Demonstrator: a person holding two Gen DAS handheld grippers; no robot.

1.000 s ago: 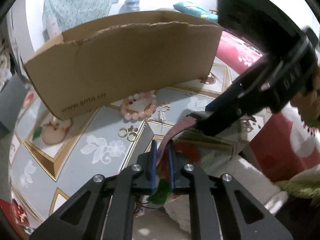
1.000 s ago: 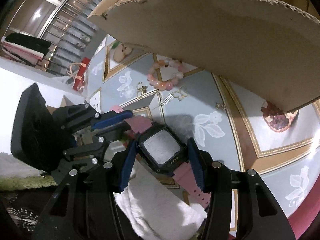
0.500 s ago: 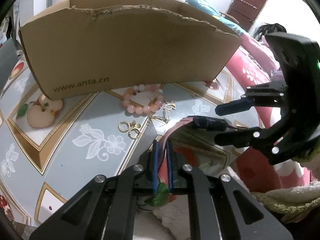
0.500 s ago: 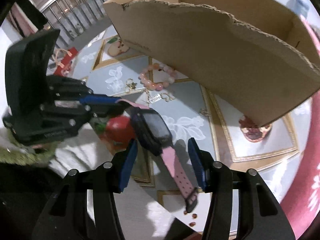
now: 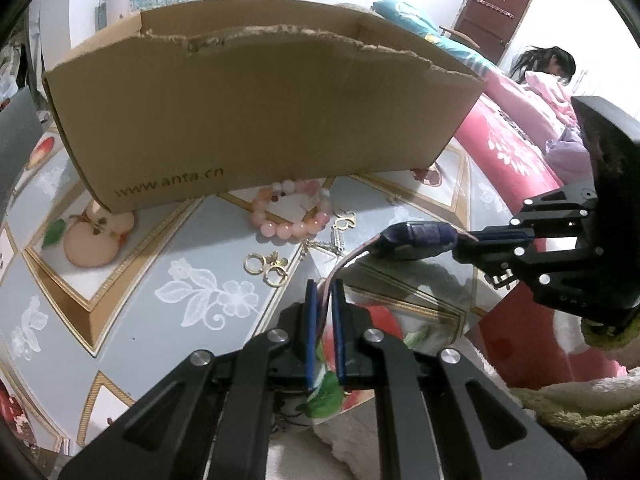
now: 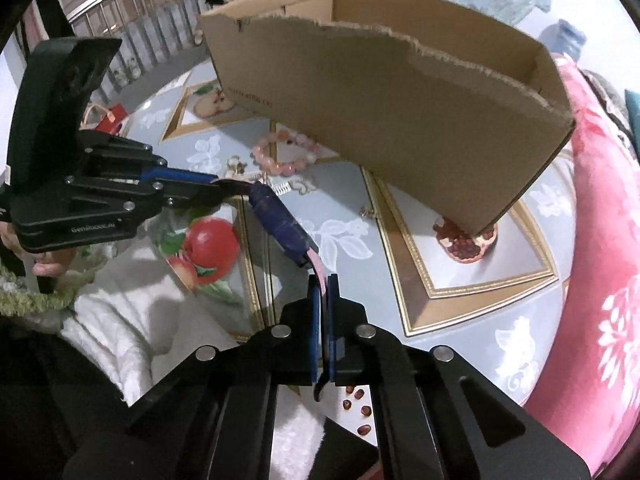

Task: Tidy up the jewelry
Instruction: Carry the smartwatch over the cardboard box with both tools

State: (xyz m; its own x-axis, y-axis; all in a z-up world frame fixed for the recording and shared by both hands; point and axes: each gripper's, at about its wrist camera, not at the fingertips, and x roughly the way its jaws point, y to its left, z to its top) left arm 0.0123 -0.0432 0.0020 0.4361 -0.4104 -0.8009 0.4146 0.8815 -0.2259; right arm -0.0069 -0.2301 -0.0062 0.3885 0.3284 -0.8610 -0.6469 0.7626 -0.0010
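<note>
Indoor light, fairly bright, cool white, prob. from overhead. Both views heavy fisheye: straight edges bow, dark vignette in all corners. The cardboard box (image 5: 260, 120) bulges w/ the lens; its near wall is in shade and throws a soft shadow onto the glossy tablecloth (image 5: 168, 320). Cloth shows mild sheen, no harsh glare. White wall behind blown out in the left wrist view. Foreground gripper bodies dark, little detail. Centre reasonably sharp; far background soft, noisy; the railing (image 6: 132, 52) in the right wrist view is smeared.
</note>
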